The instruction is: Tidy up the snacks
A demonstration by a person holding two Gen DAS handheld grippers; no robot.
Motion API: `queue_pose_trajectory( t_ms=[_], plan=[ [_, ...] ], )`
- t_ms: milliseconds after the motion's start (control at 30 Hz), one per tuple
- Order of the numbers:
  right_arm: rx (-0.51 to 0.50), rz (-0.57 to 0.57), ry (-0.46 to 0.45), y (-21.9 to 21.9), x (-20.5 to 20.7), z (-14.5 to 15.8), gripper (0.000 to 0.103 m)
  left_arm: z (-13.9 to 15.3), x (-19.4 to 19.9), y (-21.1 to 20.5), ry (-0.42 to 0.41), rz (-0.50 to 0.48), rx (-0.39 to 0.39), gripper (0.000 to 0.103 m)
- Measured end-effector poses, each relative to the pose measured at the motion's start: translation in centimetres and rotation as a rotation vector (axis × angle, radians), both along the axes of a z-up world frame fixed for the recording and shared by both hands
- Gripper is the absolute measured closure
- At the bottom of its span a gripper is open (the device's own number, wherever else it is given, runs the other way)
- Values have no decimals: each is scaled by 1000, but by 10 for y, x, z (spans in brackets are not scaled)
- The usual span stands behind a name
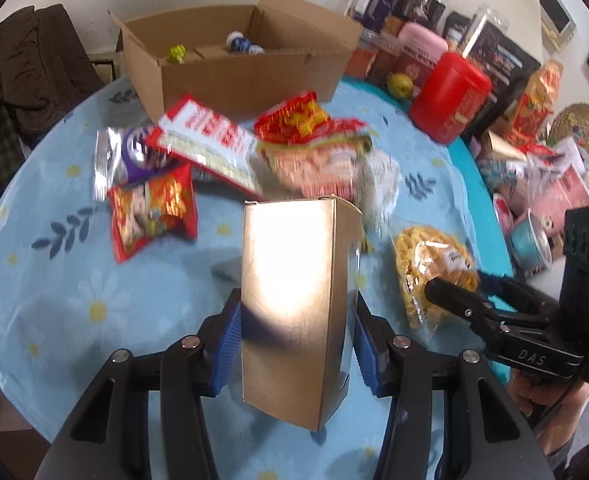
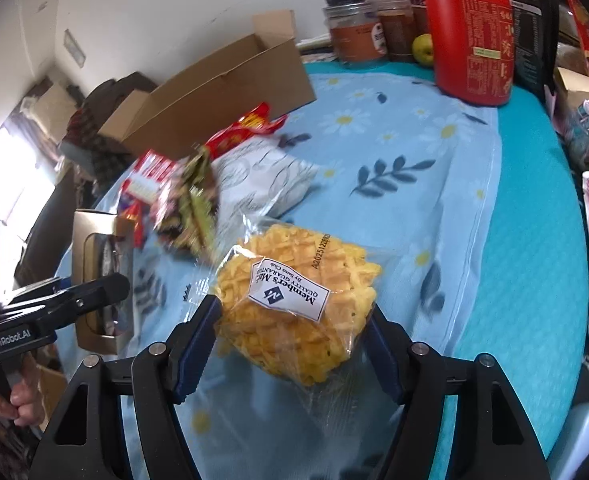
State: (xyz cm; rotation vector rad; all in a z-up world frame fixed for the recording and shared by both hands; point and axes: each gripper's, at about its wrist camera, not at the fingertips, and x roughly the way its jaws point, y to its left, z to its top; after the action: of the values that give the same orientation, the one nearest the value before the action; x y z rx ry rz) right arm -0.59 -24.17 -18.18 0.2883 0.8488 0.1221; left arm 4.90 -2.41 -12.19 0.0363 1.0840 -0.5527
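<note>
A gold carton (image 1: 290, 280) with a clear window stands upright between the blue pads of my left gripper (image 1: 296, 314), which is shut on its two sides above the daisy-print tablecloth (image 1: 54, 272). In the right wrist view a clear-wrapped waffle pack (image 2: 294, 280) with a white label sits between the pads of my right gripper (image 2: 294, 320), both pads pressing its edges. The left wrist view shows the right gripper (image 1: 460, 286) and the waffle pack (image 1: 426, 264) to the right of the carton. An open cardboard box (image 1: 234, 64) stands at the back of the table.
Several snack packets lie in a heap between the carton and the cardboard box: a red packet (image 1: 154, 212), a purple one (image 1: 134, 152), a red-and-white pack (image 1: 210, 136). A red canister (image 1: 450, 96), jars and an apple (image 1: 400, 85) crowd the back right.
</note>
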Motion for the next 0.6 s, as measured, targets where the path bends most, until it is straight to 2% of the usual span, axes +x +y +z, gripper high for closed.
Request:
queue_pose_trajectory(
  t_ms=[200, 333, 400, 433, 467, 500, 600],
  plan=[
    [-5, 72, 19, 11, -24, -1, 34, -2, -17, 4, 31, -24, 40, 53],
    [-10, 87, 24, 13, -34, 1, 33, -1, -25, 4, 10, -38, 79, 53],
    [-3, 74, 33, 13, -35, 1, 28, -6, -24, 3, 16, -29, 93, 53],
    [3, 68, 38, 14, -36, 1, 21, -9, -23, 4, 26, -23, 99, 53],
    [11, 66, 40, 14, -35, 1, 8, -12, -21, 5, 38, -18, 105, 53],
    [26, 68, 35, 15, -35, 2, 2, -15, -20, 5, 41, -12, 103, 53],
    [25, 63, 25, 23, -34, 6, 0, -20, -18, 3, 50, -7, 115, 52]
  ],
)
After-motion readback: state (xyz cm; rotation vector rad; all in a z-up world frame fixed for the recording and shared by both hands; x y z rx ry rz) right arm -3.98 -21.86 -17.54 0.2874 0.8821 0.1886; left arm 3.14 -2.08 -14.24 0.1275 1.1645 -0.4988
